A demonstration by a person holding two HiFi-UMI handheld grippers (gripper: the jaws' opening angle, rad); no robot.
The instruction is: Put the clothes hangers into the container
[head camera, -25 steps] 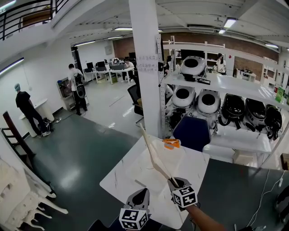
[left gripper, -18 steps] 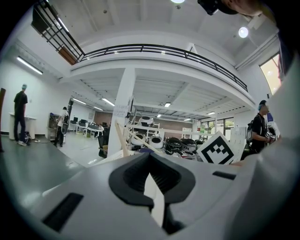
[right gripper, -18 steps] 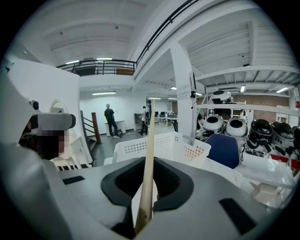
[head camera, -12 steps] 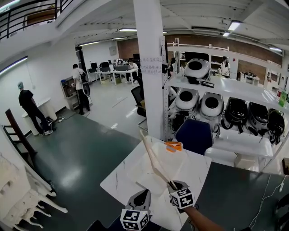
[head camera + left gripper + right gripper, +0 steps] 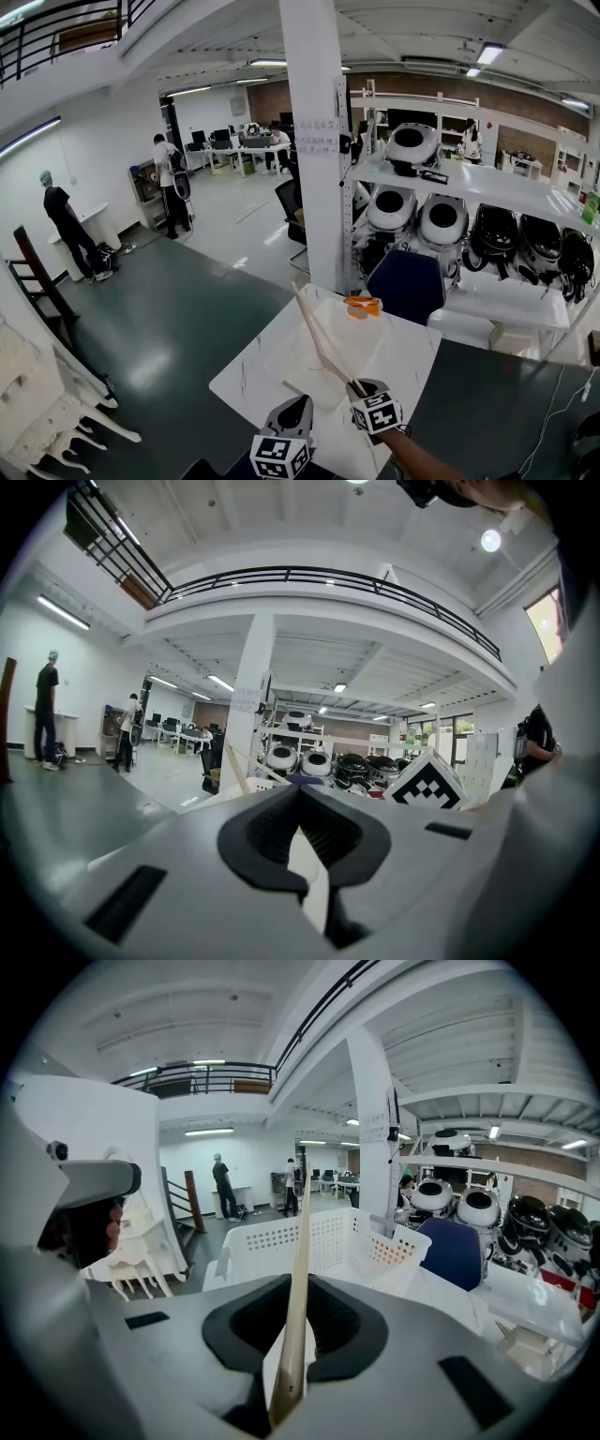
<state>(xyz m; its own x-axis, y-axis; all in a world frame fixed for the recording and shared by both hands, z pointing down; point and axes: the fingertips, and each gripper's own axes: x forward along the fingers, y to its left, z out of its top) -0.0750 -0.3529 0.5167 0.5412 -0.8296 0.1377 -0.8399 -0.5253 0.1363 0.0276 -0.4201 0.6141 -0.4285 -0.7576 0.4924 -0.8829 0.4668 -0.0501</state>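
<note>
A pale wooden clothes hanger [image 5: 319, 333] slants up and away over the white perforated basket [image 5: 278, 349] on the white table [image 5: 239, 380]. My right gripper [image 5: 361, 386] is shut on the hanger's near end. In the right gripper view the hanger [image 5: 300, 1269] rises between the dark pads of the right gripper [image 5: 292, 1335], with the basket [image 5: 281, 1237] right ahead. My left gripper [image 5: 298, 405] hovers at the table's near edge, left of the right one. In its own view the left gripper [image 5: 305, 855] shows a narrow gap with nothing in it.
A small orange object [image 5: 361, 304] lies at the table's far edge. Behind the table stand a white pillar [image 5: 314, 141], a blue chair [image 5: 405, 277] and shelves of rounded white and black units [image 5: 469, 225]. White chairs [image 5: 37, 403] are piled at lower left. People stand far off.
The head view has drifted slightly. The right gripper keeps the hanger over the basket, and the left gripper has not moved.
</note>
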